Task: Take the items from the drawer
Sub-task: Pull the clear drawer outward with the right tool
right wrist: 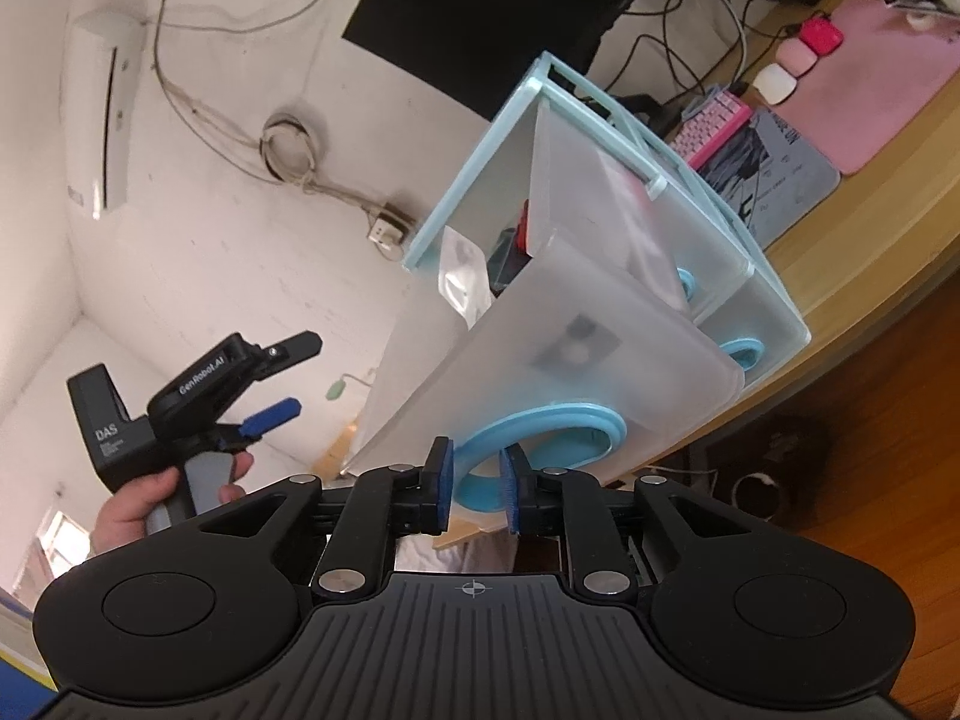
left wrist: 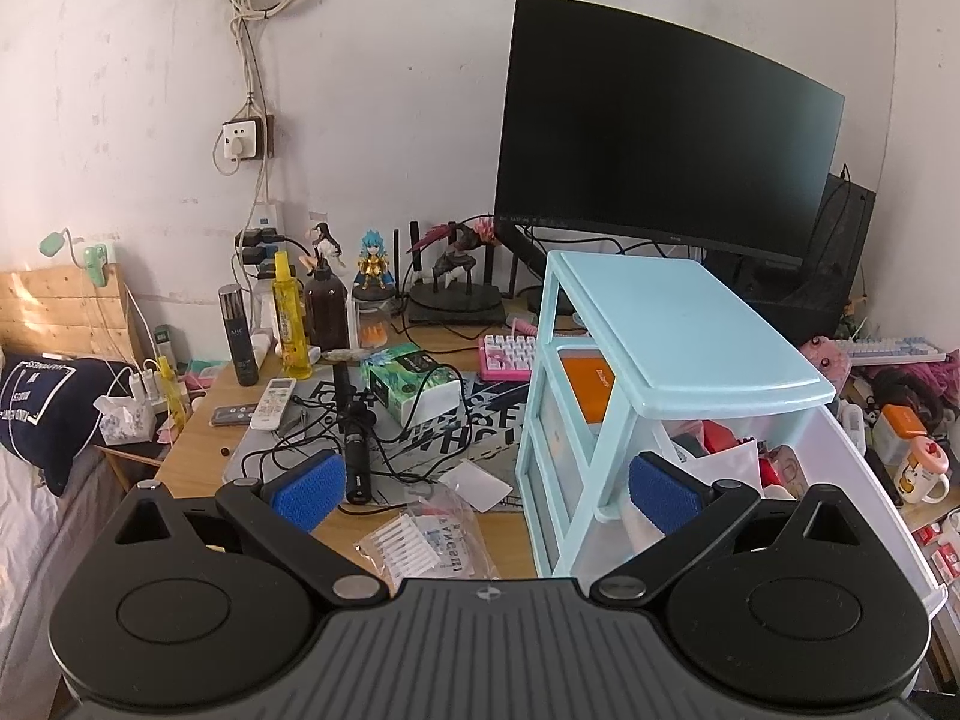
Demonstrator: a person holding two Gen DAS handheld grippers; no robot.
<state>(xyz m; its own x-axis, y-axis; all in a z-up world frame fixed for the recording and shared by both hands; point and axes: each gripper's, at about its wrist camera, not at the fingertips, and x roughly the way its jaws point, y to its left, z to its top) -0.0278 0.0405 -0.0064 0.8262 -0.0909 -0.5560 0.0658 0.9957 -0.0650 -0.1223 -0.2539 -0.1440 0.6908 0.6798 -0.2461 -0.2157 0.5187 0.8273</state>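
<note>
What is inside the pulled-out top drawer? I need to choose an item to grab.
In the top drawer: a white packet, red items and something dark. Whatever lies deeper is covered by these and the unit's blue top.

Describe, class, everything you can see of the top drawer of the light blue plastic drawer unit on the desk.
The top drawer is frosted, translucent plastic with a light blue loop handle on its front. It stands pulled well out of the light blue frame. Inside lie packets and red items, too jumbled to name. The right gripper has its blue pads either side of the handle with a gap showing. The left gripper hangs open beside the unit, holding nothing.
</note>
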